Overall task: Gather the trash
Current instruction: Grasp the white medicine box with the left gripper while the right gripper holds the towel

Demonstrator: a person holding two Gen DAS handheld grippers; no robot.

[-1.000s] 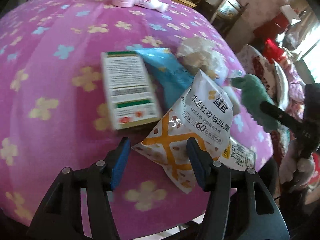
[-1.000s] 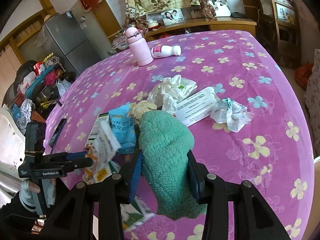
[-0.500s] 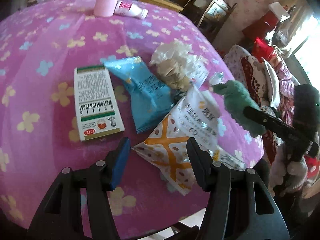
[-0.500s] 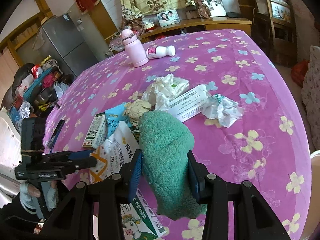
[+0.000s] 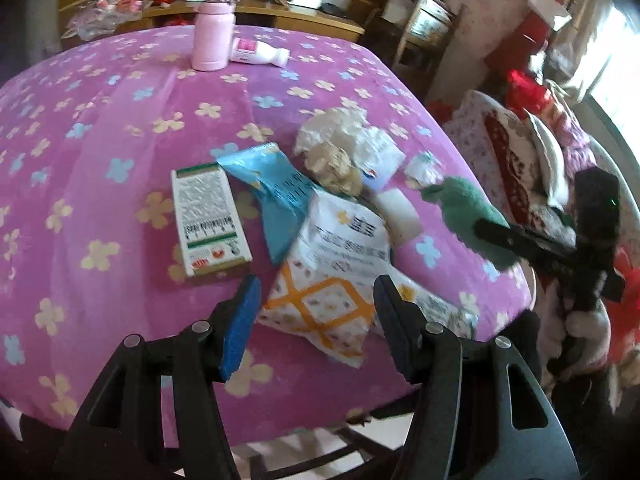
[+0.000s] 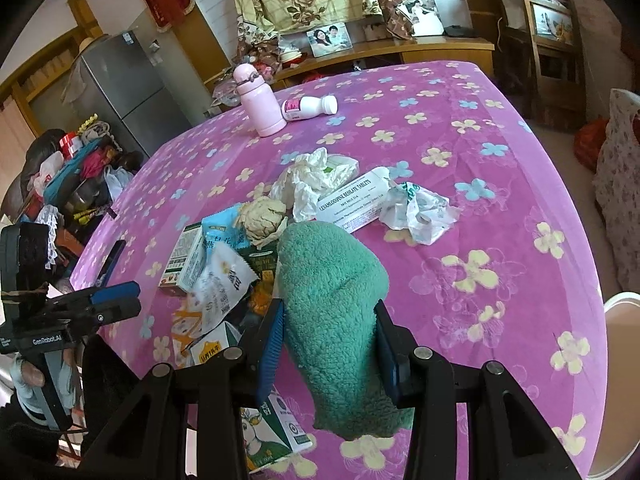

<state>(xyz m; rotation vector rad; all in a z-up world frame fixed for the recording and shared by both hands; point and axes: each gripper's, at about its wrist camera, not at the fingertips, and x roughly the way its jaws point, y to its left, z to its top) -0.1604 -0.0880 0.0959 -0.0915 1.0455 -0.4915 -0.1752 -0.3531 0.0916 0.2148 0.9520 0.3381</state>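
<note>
On the purple flowered table (image 5: 100,140) lies a pile of trash: a white-and-orange snack bag (image 5: 332,264), a blue packet (image 5: 276,196), a green-and-white box (image 5: 208,216), and crumpled tissues (image 5: 340,140). My left gripper (image 5: 316,292) hovers open just in front of the snack bag, its pads off it. In the right wrist view the left gripper (image 6: 124,300) stands apart from the snack bag (image 6: 224,284). My right gripper (image 6: 329,312) is shut on a fluffy green cloth (image 6: 332,280) held above the pile's near side. A milk carton (image 6: 272,428) lies partly hidden beneath it.
A tablet box (image 6: 354,200) and a crumpled wrapper (image 6: 416,212) lie right of the tissues (image 6: 304,184). A pink bottle (image 6: 260,104) stands at the far side beside a lying white bottle (image 6: 308,106). A white rim (image 6: 618,312) shows past the table's right edge.
My left gripper has drawn back and up from the pile, so more table shows. The snack bag no longer stands by its tips and leans on the pile. The right gripper drifted slightly, cloth still held.
</note>
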